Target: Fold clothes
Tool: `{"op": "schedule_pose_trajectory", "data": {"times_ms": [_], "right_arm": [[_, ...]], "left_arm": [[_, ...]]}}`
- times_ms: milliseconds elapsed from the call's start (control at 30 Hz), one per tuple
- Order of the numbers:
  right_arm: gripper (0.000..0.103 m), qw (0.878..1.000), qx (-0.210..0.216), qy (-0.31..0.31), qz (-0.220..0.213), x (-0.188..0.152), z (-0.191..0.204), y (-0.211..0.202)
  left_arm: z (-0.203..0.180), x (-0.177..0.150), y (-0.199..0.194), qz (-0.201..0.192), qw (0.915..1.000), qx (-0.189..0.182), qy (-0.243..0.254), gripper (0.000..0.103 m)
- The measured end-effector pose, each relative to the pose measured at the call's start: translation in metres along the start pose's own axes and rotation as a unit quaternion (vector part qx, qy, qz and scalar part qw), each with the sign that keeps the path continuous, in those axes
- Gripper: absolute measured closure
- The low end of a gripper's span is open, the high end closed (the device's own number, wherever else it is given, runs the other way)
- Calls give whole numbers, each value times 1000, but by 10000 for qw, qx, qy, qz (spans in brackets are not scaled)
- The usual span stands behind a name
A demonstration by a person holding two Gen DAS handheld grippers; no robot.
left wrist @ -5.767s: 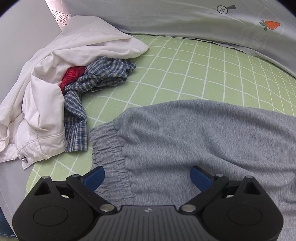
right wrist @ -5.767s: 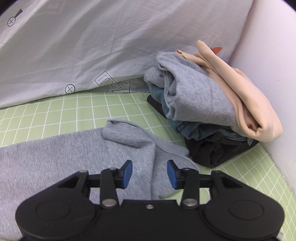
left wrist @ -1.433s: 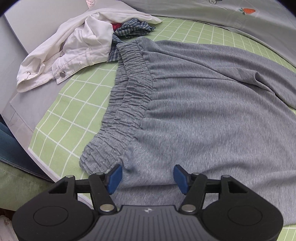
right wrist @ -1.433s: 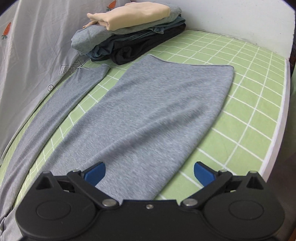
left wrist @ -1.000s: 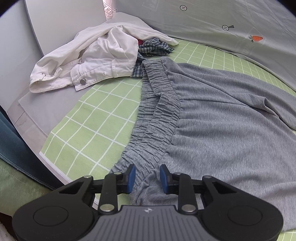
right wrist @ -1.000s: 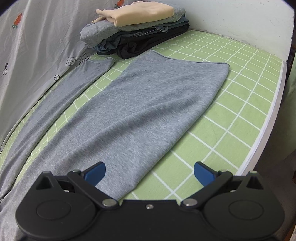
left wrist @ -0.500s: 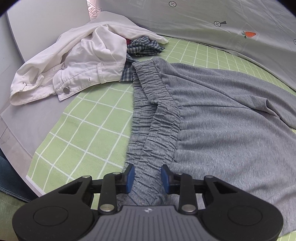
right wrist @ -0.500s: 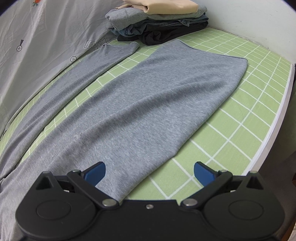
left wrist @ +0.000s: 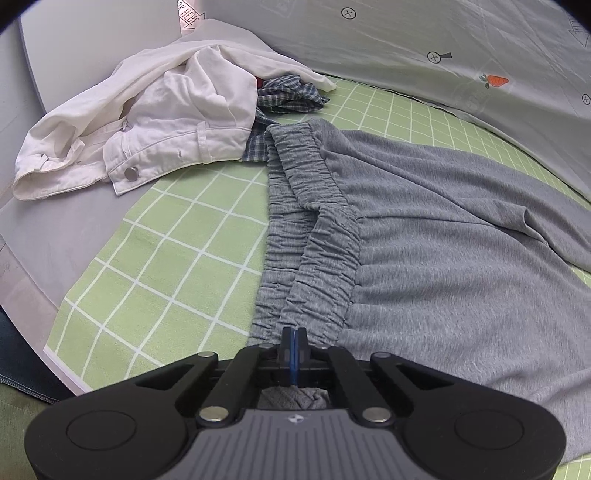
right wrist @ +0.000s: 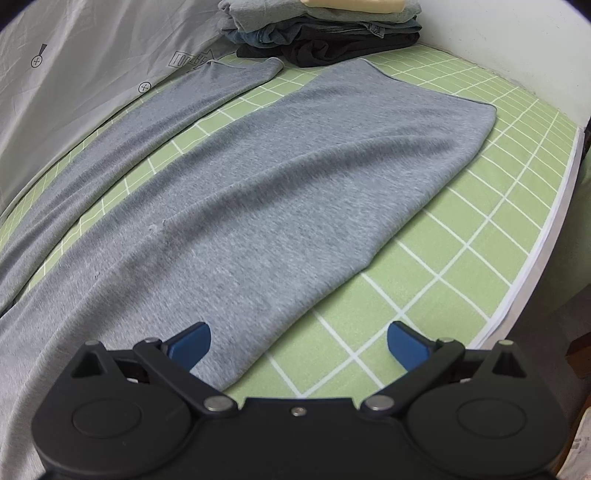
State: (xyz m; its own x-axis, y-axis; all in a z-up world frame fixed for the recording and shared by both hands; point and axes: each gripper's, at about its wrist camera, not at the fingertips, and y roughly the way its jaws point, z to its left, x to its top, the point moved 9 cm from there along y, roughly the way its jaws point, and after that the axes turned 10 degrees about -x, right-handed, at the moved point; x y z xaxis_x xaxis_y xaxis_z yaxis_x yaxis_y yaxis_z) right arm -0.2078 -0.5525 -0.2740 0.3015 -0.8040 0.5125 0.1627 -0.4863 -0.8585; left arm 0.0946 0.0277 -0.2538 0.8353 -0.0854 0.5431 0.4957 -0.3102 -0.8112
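While left fingers [left wrist: 293, 341] pinch the sweatpants [left wrist: 424, 236] waistband edge, right fingers [right wrist: 192, 341] spread wide.

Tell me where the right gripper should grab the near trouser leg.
Take the near long edge of the grey trouser leg, just ahead of the open right gripper, coming in low from the bed's front. That edge lies flat and exposed on the green sheet, already between the jaws.

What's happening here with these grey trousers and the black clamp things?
A person is folding laundry on a bed with a handheld gripper in each hand. The left gripper is shut on the elastic waistband of grey sweatpants spread flat over the green checked sheet. The right gripper hangs open over one leg's near edge, holding nothing. Folded clothes are stacked beyond.
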Motion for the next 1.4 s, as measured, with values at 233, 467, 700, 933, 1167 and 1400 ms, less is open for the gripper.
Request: {"op": "schedule_pose_trajectory", "data": {"times_ms": [233, 467, 700, 933, 1167, 1400], "right_arm": [[0, 9994, -13, -344, -23, 5, 11, 4], [0, 9990, 105, -430, -16, 9, 7, 6], [0, 9989, 470, -1, 27, 22, -14, 6], [0, 9899, 852, 1135, 68, 51, -56, 19], [5, 9702, 958, 2224, 24, 85, -109, 40], [14, 9604, 1054, 2577, 21, 105, -132, 54]], "left_arm": [[1, -6, -28, -197, 9998, -12, -60, 103], [20, -28, -42, -98, 9990, 274, -343, 103], [28, -36, -44, -145, 9937, 221, -1092, 98], [7, -36, -52, -244, 9918, 219, -1235, 77], [-8, -56, -54, -131, 9867, 174, -1608, 73], [-30, -80, -39, 190, 9787, -176, -2037, 72]]}}
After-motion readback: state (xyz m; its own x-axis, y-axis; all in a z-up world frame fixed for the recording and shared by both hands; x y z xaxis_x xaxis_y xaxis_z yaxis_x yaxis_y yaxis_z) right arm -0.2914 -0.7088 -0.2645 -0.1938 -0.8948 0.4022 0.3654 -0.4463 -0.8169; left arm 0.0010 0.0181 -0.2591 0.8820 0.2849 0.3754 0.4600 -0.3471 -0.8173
